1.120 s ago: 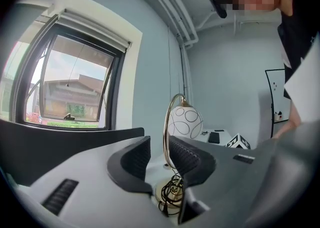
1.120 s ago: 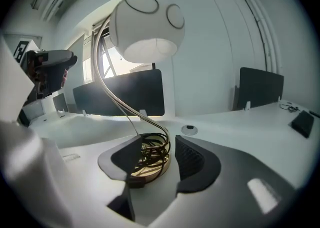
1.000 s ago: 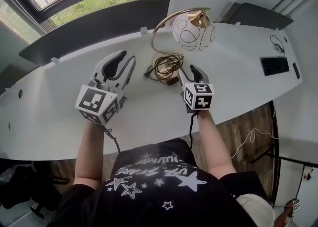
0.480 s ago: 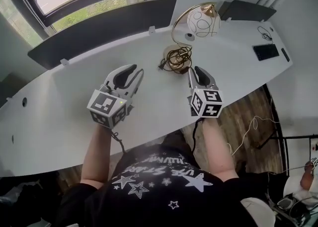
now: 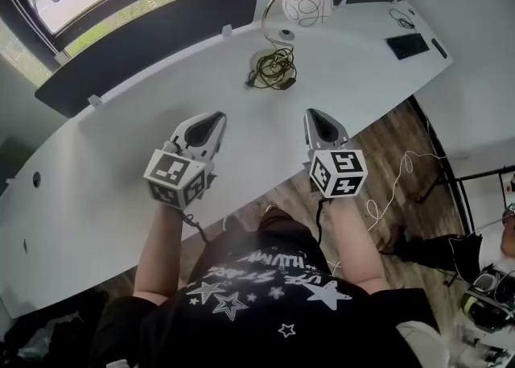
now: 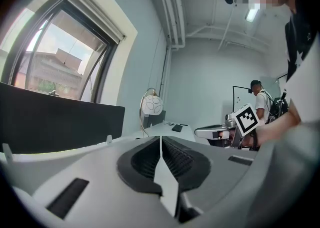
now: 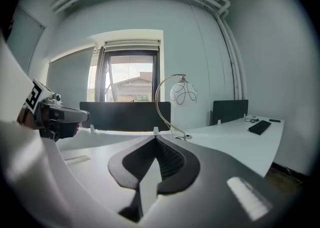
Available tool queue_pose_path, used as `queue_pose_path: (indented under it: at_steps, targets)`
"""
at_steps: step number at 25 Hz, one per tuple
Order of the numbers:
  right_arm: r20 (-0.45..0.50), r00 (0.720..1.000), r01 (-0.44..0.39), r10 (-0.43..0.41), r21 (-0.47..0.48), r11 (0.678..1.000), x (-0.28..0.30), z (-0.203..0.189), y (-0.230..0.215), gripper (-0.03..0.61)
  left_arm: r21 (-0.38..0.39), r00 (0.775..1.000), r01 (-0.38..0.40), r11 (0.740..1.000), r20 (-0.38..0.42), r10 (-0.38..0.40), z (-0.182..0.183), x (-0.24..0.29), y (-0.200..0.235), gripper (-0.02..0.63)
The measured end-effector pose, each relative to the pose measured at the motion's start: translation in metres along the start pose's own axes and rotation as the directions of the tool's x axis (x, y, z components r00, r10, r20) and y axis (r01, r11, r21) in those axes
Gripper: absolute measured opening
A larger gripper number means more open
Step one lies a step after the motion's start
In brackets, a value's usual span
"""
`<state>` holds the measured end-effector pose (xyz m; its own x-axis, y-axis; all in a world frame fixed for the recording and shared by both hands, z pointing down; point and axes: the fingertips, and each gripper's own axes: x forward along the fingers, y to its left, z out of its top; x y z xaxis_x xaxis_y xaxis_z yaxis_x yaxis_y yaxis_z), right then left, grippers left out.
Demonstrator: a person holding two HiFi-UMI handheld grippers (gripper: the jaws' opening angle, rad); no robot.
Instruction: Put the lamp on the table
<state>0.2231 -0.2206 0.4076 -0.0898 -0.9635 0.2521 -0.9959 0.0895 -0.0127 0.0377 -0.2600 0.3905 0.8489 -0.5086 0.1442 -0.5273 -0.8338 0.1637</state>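
Note:
The lamp (image 5: 306, 2) stands upright at the far side of the white table (image 5: 96, 197). It has a white globe shade with black swirls, a curved brass arm, and a round base with its cord coiled on it (image 5: 272, 70). It also shows far off in the left gripper view, lamp (image 6: 151, 105), and in the right gripper view, lamp (image 7: 183, 94). My left gripper (image 5: 206, 126) and right gripper (image 5: 319, 121) hover near the table's front edge, well short of the lamp. Both are shut with nothing between the jaws: left gripper (image 6: 160, 139), right gripper (image 7: 155, 138).
A black keyboard (image 5: 406, 45) and a thin cable (image 5: 400, 14) lie at the far right of the table. Dark divider panels (image 5: 145, 32) line its back edge below a window. Wooden floor (image 5: 402, 157) with a loose cable lies to the right. Another person stands in the background (image 6: 259, 100).
Both grippers have drawn back from the lamp toward the table's front edge. Both jaws, open one second ago, have closed on nothing. The lamp stays on the table.

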Motion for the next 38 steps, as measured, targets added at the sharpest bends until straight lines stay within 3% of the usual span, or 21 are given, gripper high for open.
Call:
queue_pose_path:
  at_steps: [9,16,22,29,38]
  targets:
    - [-0.004,0.998,-0.068,0.069,0.072,0.995,-0.042,-0.023,-0.012,0.002,0.025,0.999,0.01,1.0,-0.052,-0.008,-0.009,0.004,-0.061,0.018]
    - [-0.058,0.989,-0.13,0.135,0.08,0.988,-0.061,-0.049,-0.009,0.002,0.037,0.995,-0.055,0.998,-0.077,0.058,-0.013,-0.01,-0.1,0.018]
    - [-0.059,0.986,-0.148,0.155,0.105,0.983,-0.073,-0.052,0.002,0.002,0.032,0.992,-0.086,0.996,-0.086,0.089,-0.024,-0.02,-0.108,0.009]
    - [-0.024,0.997,-0.069,0.072,0.11,0.992,-0.094,-0.04,0.023,0.002,0.02,0.997,-0.026,0.999,-0.071,0.027,-0.02,-0.051,-0.111,0.008]
    - [-0.021,1.0,-0.019,0.021,0.083,0.996,-0.122,-0.043,0.109,0.0,0.018,0.998,0.026,1.0,-0.055,-0.025,-0.029,-0.131,-0.087,0.009]
